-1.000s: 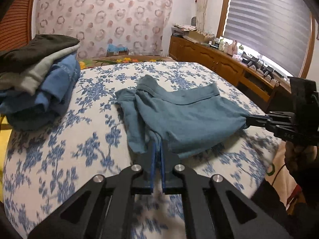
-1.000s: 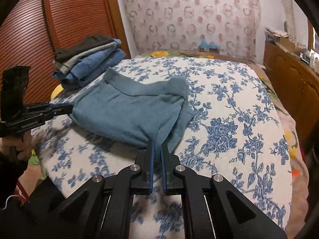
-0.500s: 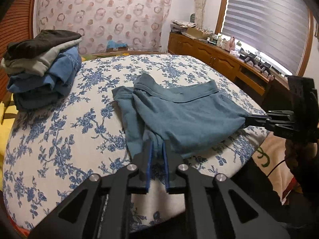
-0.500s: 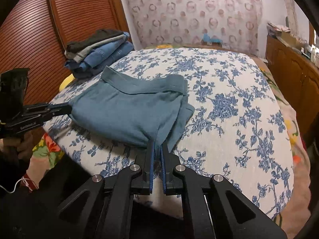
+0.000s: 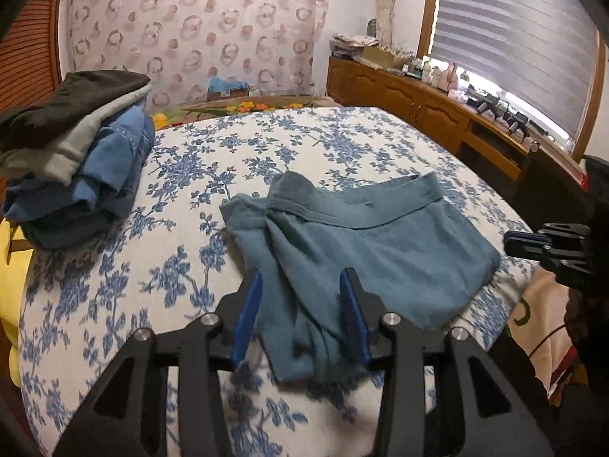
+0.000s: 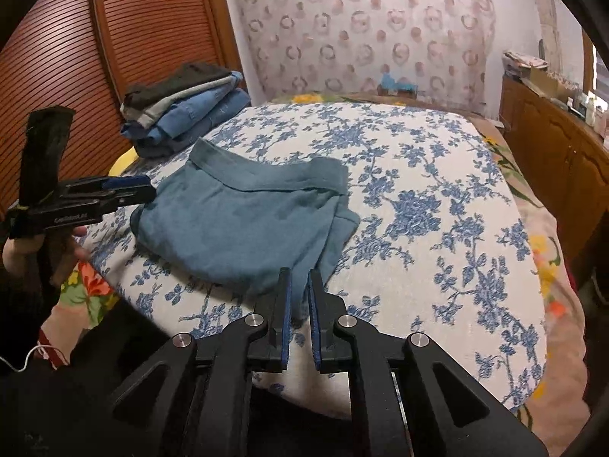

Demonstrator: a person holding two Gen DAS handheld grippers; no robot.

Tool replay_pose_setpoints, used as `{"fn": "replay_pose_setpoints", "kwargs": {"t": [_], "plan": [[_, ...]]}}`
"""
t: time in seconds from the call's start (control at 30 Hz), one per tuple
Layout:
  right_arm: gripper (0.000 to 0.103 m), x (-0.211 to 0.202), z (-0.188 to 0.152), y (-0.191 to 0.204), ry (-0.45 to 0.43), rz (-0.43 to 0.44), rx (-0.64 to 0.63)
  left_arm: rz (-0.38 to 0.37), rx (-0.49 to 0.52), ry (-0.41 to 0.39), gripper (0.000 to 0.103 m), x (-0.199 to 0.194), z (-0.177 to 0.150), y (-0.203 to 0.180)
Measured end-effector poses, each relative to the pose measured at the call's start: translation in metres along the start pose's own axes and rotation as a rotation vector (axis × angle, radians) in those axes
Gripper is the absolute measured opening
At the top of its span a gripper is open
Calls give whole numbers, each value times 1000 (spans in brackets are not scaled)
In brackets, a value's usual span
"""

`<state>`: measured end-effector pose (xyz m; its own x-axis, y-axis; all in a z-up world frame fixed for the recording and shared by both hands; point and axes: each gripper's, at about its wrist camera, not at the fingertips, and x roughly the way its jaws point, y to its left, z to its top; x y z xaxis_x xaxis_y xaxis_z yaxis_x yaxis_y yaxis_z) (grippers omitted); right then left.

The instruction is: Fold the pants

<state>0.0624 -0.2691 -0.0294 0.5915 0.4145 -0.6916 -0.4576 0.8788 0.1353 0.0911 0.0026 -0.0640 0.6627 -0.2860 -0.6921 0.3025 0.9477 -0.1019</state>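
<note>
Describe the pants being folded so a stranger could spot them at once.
Find the bed with the blue-flowered cover. Near its front edge lie the teal pants, folded flat by themselves, waistband toward the far side. The other clothes are a stack of denim, grey and dark pieces by the wooden slatted door.

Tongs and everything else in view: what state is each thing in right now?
Pants: folded, lying on the bed, near edge rumpled.
Left tongs: open, jaws just been opening; pants edge between them, unpinched.
Right tongs: open a crack, just been opening; not pinching the pants.
Clothes pile: folded, stacked at the bed's corner.
Window blind: lowered.
</note>
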Motion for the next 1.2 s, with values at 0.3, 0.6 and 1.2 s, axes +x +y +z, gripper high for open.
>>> {"fn": "replay_pose_setpoints", "kwargs": {"t": [0.3,0.6,1.2], "plan": [[39,16,21,-2,-18,-36,-12,28,-21,63,41,37,16,11],[48,43,35,-2,2,-53,-14,37,-35,90,44,52,15,16],[57,73,36,-15,66,-96,72,60,-56,66,60,53,11,20]]}}
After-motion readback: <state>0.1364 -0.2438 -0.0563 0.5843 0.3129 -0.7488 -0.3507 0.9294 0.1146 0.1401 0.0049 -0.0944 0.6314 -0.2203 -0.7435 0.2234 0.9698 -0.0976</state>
